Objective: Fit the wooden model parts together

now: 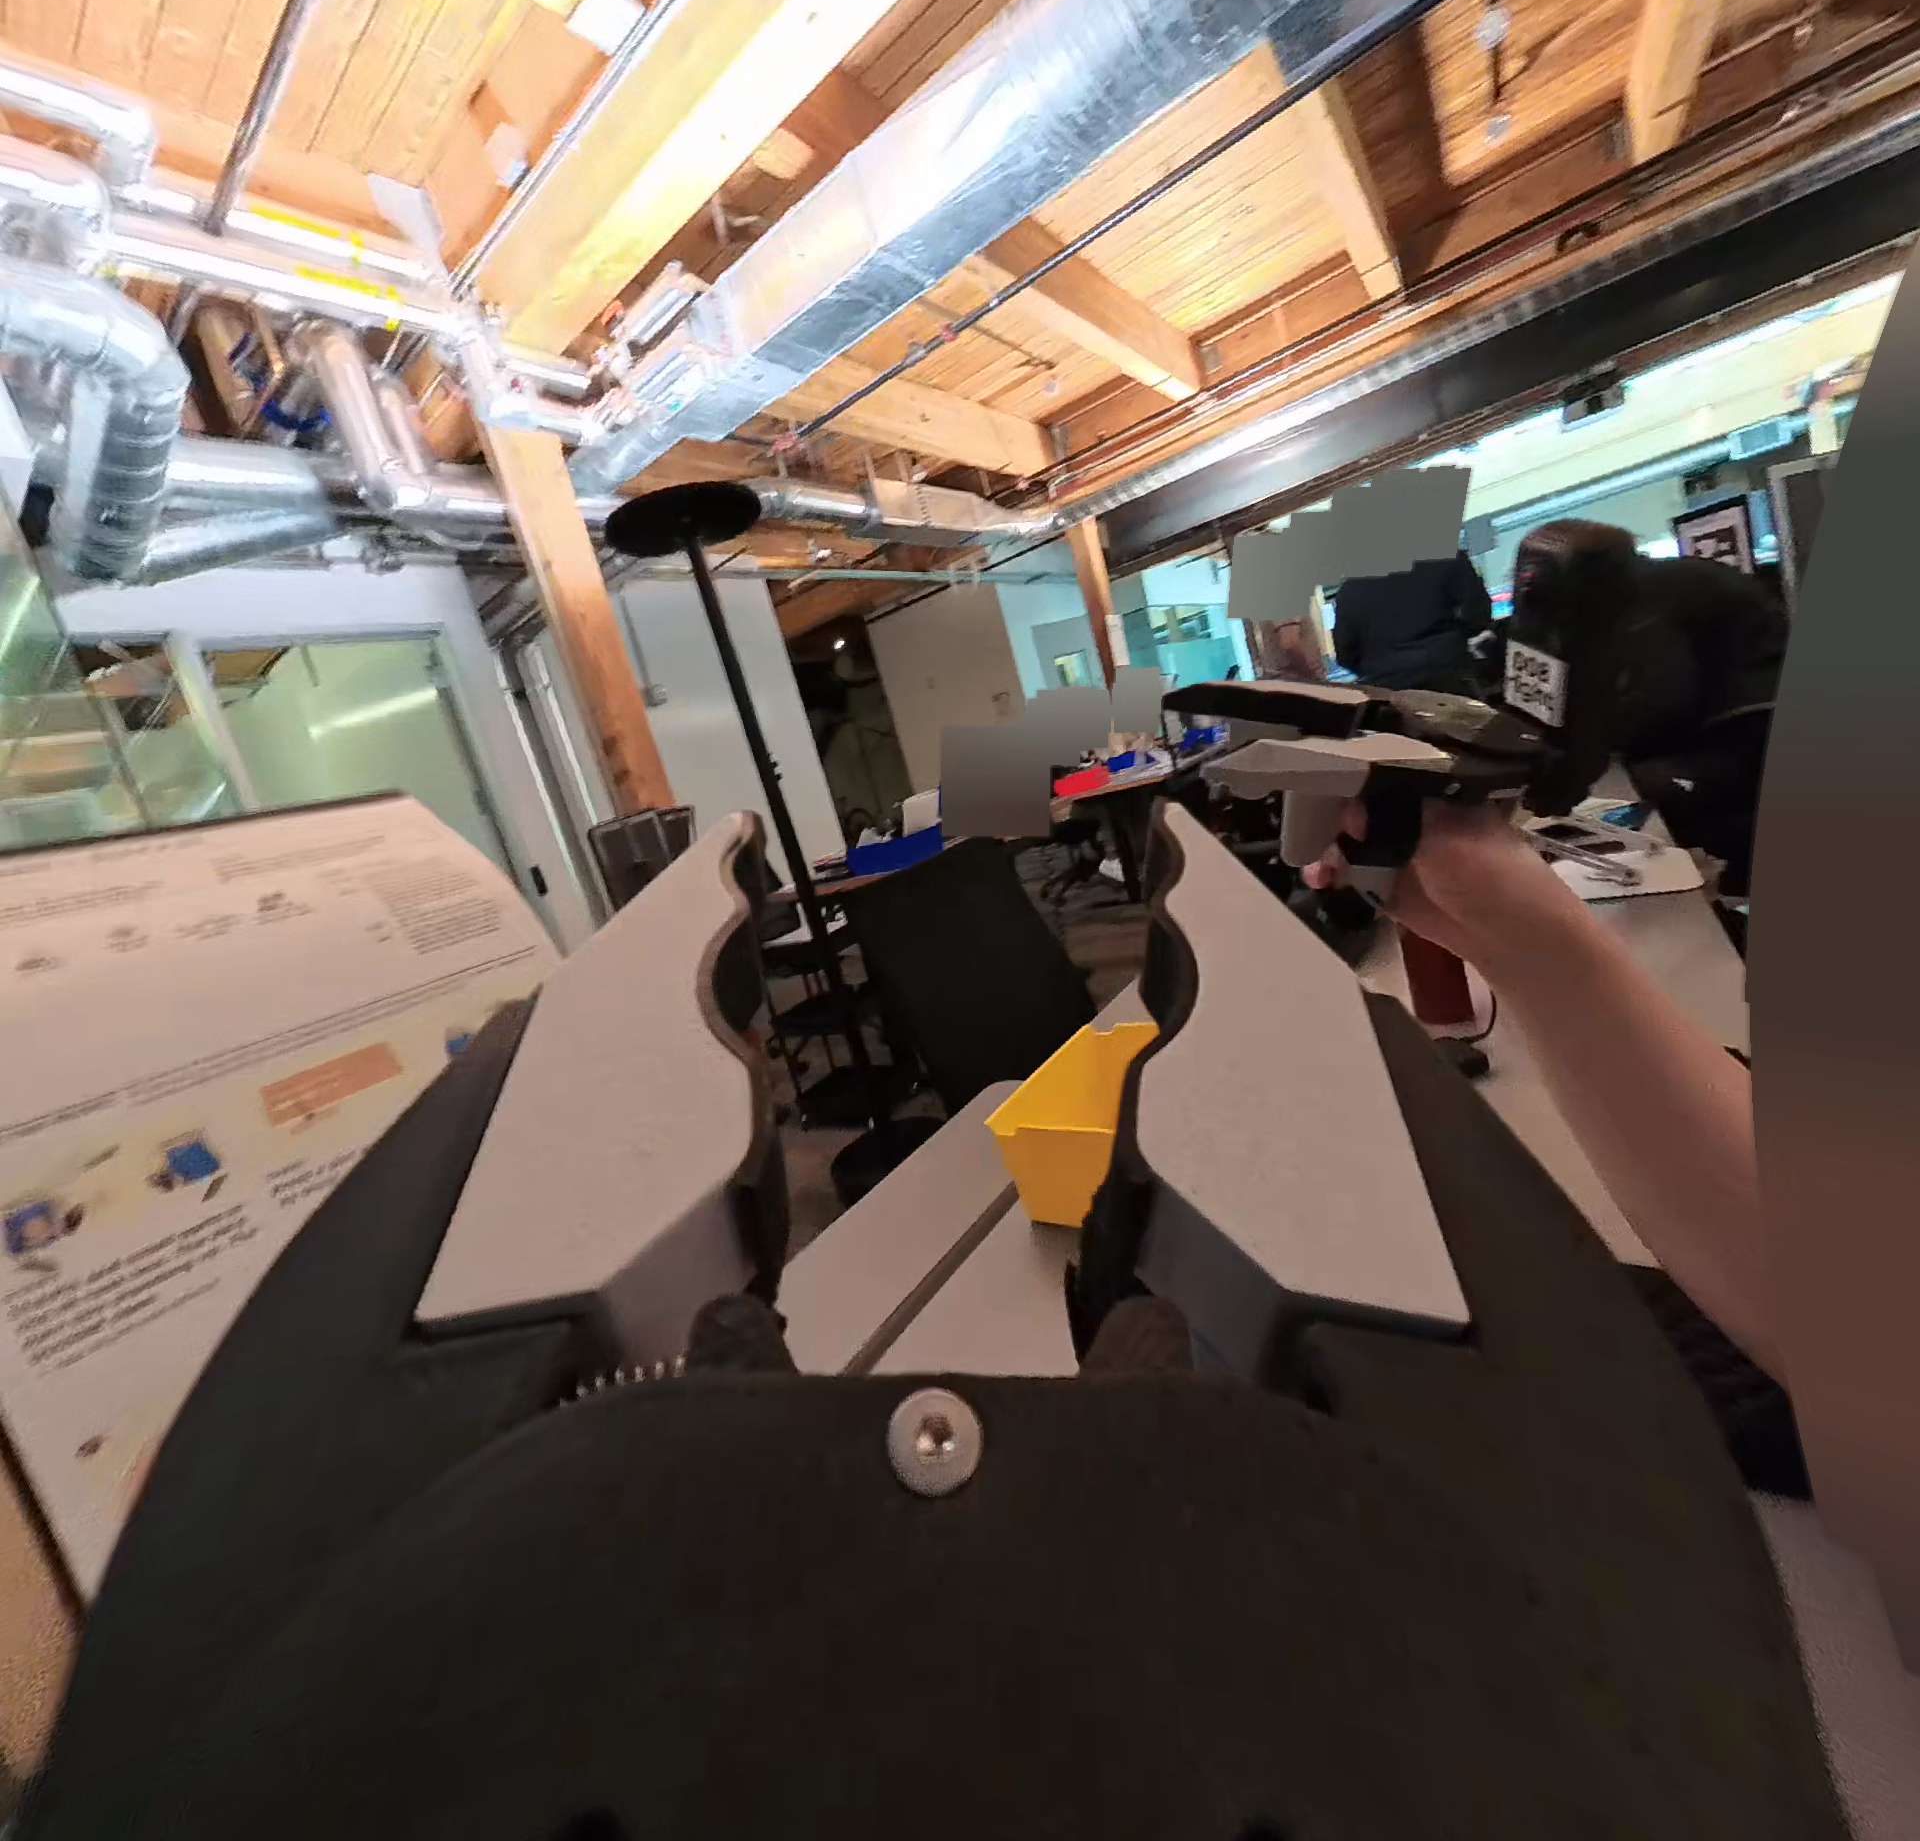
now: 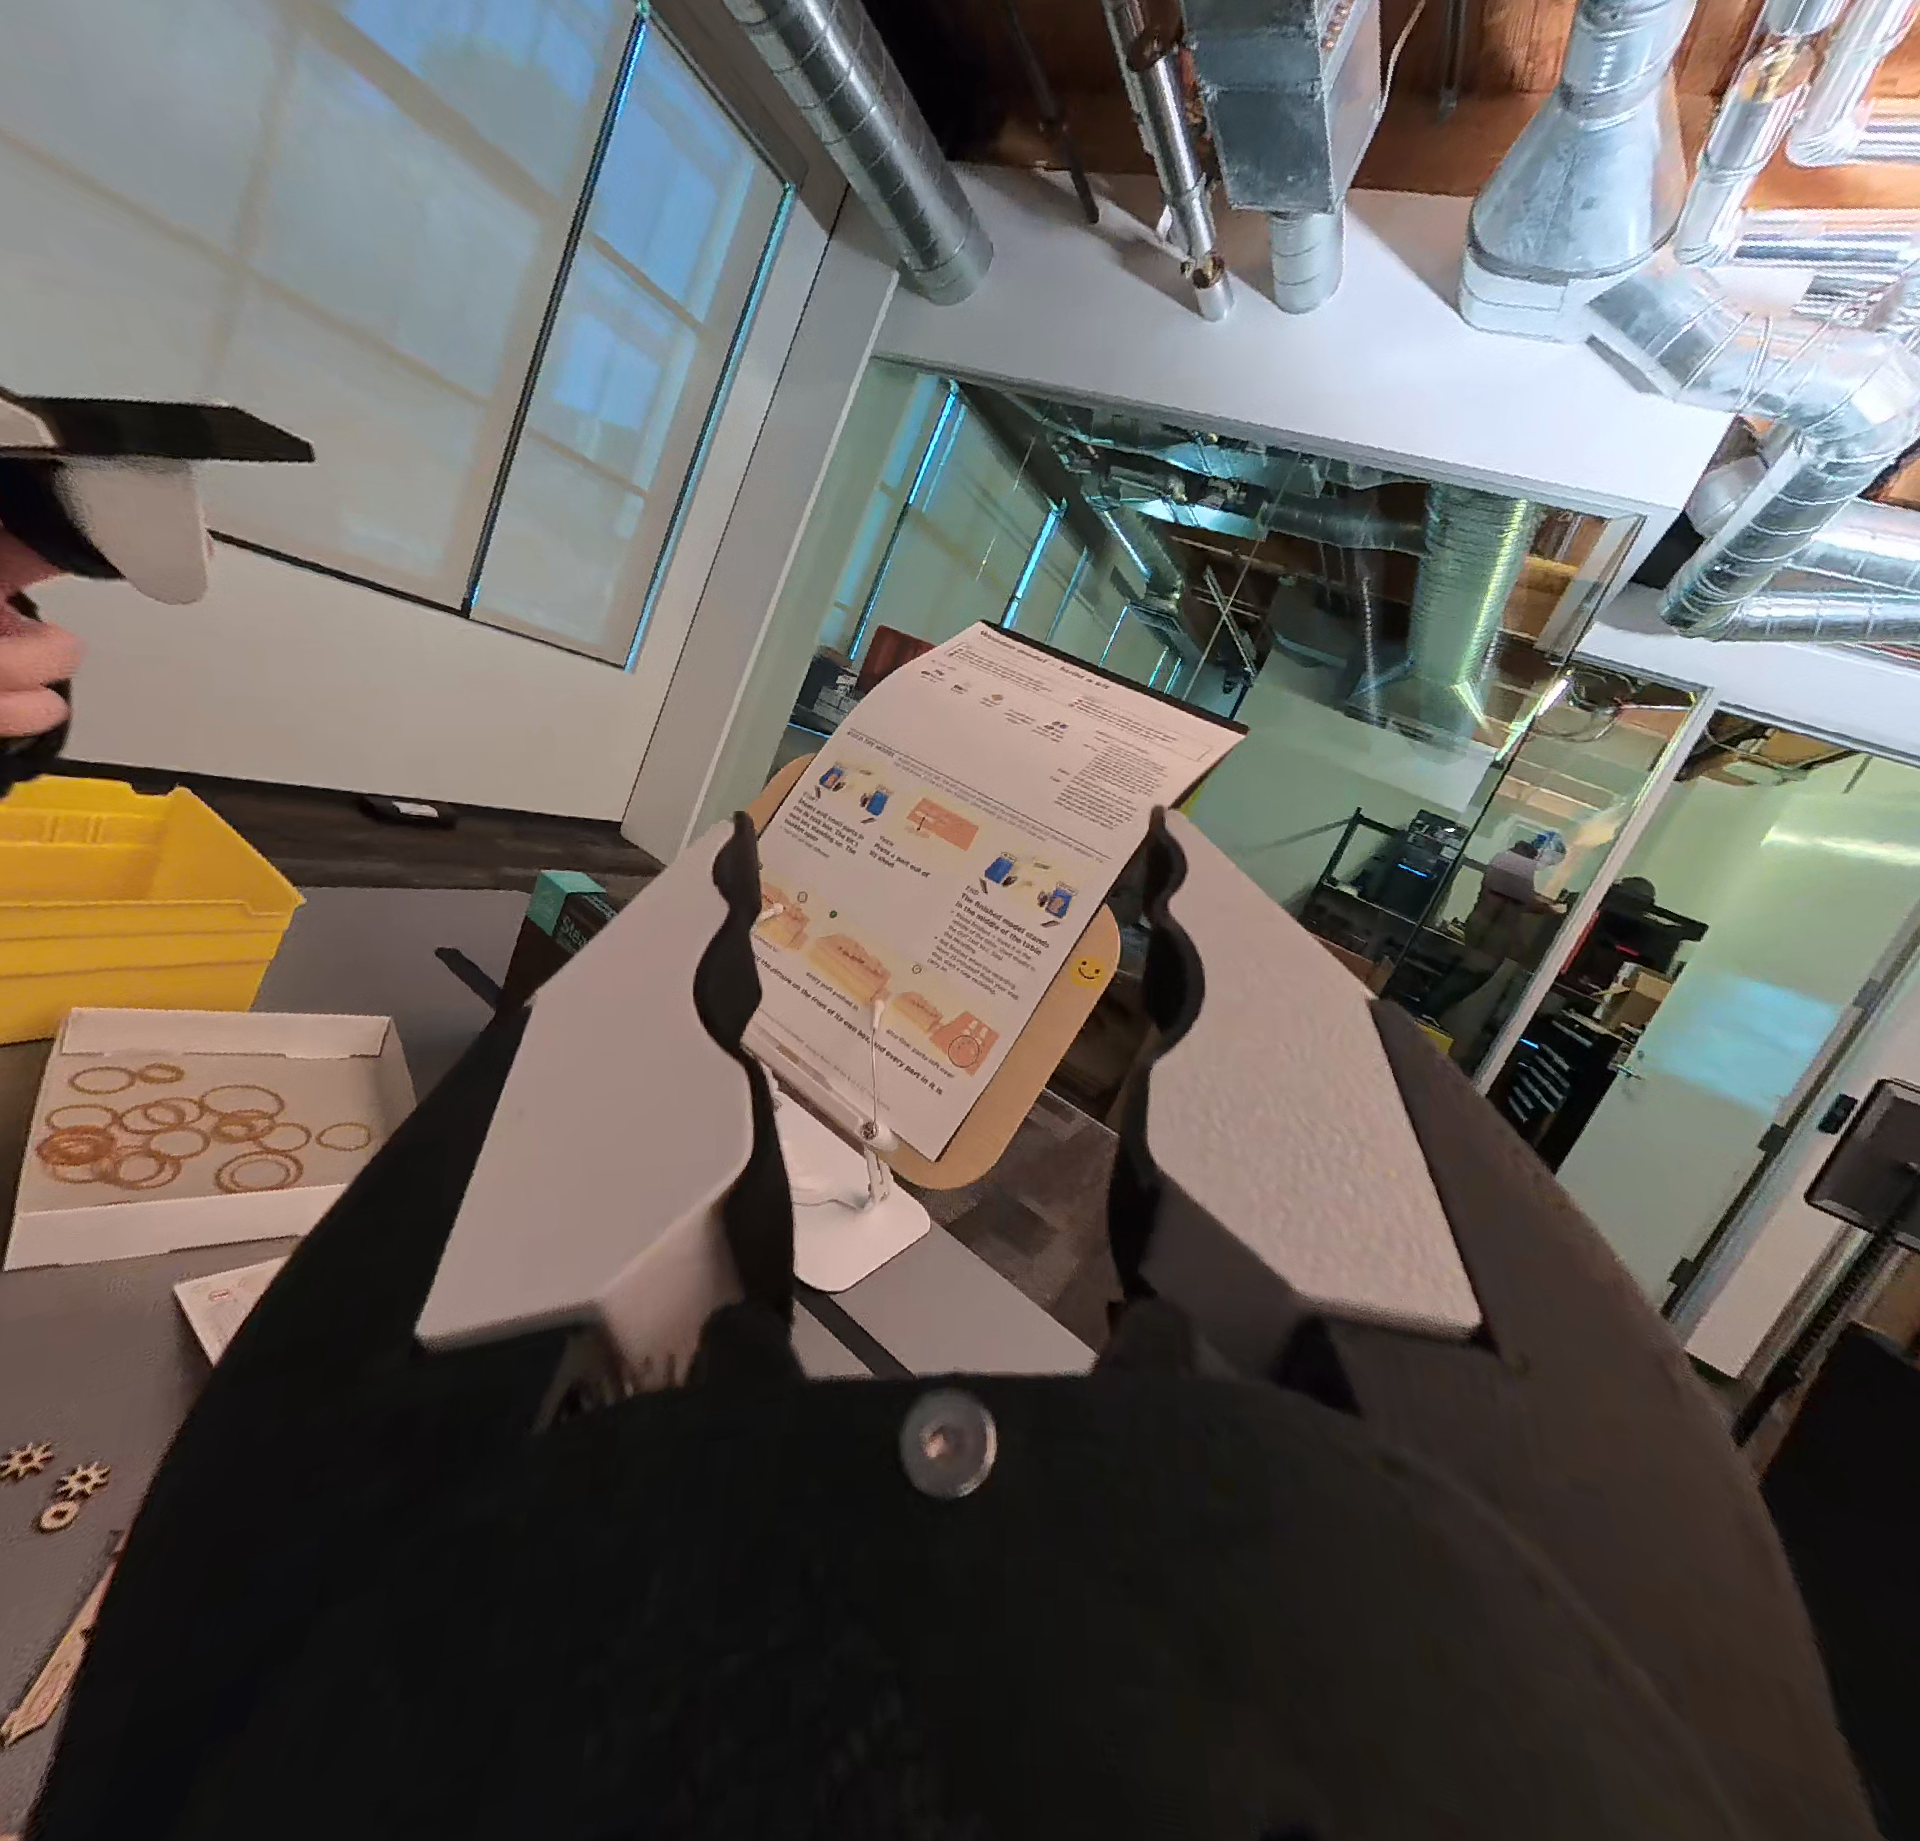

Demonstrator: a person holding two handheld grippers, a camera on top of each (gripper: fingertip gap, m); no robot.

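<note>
Left wrist view has the left gripper (image 1: 956,856) raised off the table (image 1: 914,1272), tilted up toward the ceiling, its jaws spread wide and holding nothing. Between the fingers, at about 5 o'clock from the fingertips, a yellow bin (image 1: 1070,1126) sits on the table. At 9 o'clock stands the instruction sheet (image 1: 208,1064). At 2 o'clock the right gripper (image 1: 1247,742) hangs in the air, held by a hand (image 1: 1423,877); from this angle I cannot tell how far its jaws are apart.

Right wrist view settles it: the right gripper (image 2: 951,846) is spread wide and empty, touching nothing, aimed at the instruction sheet (image 2: 997,887) on its white stand (image 2: 852,1241). The wooden parts lie on the table (image 2: 94,1376) at 8 o'clock: thin rings (image 2: 187,1126) loose in a shallow white box (image 2: 208,1209), small gears (image 2: 52,1479) beside the gripper body, and a flat wooden piece (image 2: 47,1677) at the lower left edge. The yellow bin (image 2: 125,898) stands behind the box at 9 o'clock. Both grippers are well apart from the parts.
</note>
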